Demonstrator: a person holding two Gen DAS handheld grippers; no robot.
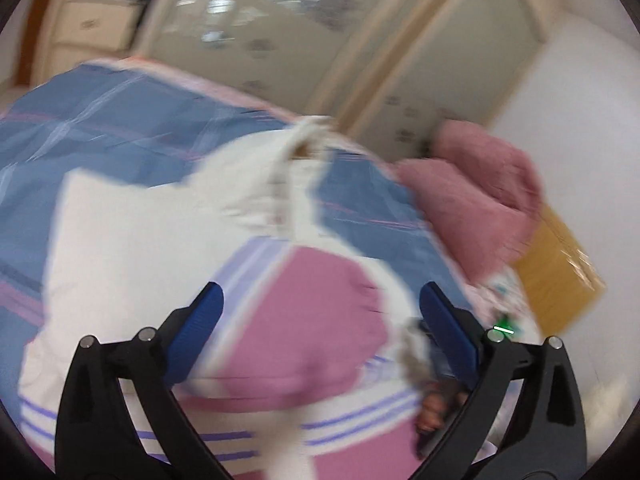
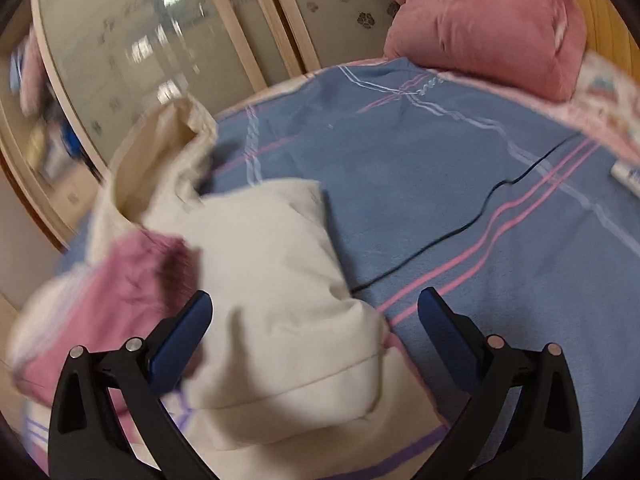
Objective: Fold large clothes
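A cream and pink hooded garment with purple stripes (image 1: 168, 232) lies bunched on a blue bed sheet (image 1: 112, 120). My left gripper (image 1: 320, 308) hovers over its pink panel (image 1: 320, 304), jaws wide apart, nothing pinched between the blue pads. In the right wrist view the same garment (image 2: 272, 280) shows its cream hood folded over and a pink part at the left. My right gripper (image 2: 316, 312) stands open above the cream cloth, its right finger (image 2: 444, 328) over the blue sheet (image 2: 420, 152). Both views are blurred by motion.
A pink folded blanket (image 2: 488, 24) sits at the bed's far corner, also in the left view (image 1: 480, 192). A thin black cable (image 2: 460, 228) runs across the sheet. Cream wardrobe doors (image 2: 160, 40) stand behind the bed. A brown cardboard box (image 1: 560, 268) lies beside it.
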